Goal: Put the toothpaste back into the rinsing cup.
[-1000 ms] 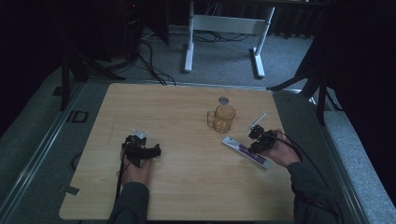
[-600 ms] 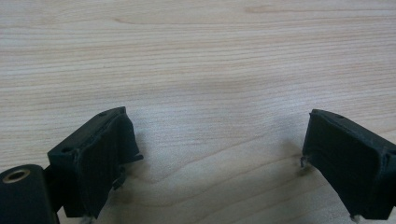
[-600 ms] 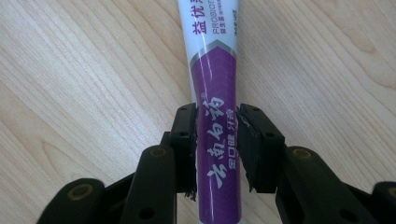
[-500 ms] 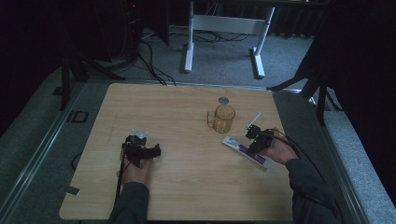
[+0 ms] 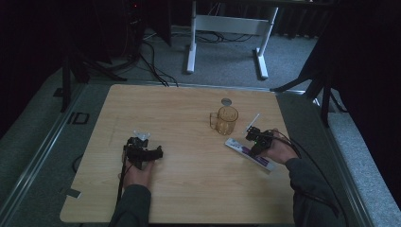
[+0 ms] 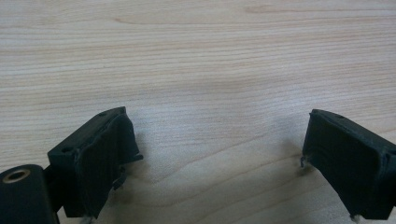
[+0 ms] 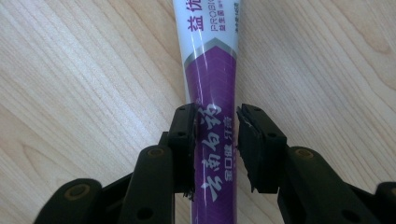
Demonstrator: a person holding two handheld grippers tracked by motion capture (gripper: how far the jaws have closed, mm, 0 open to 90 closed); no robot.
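A purple and white toothpaste tube [image 7: 210, 60] lies flat on the wooden table [image 5: 189, 189], at the right in the high view [image 5: 249, 152]. My right gripper [image 7: 214, 116] points down at it, with one jaw pressed against each side of the purple part. It sits over the tube's middle in the high view [image 5: 254, 142]. My left gripper [image 6: 217, 135] is open with wide jaws over bare wood and holds nothing. It rests at the left of the table [image 5: 143, 150].
An amber glass mug [image 5: 227, 120] stands just left of the right gripper. A thin white toothbrush [image 5: 253, 121] lies beside it. A small grey disc [image 5: 226, 101] sits behind the mug. Table legs and cables lie on the floor beyond the far edge.
My right gripper has shifted a little left over the tube. The left gripper has stayed where it was.
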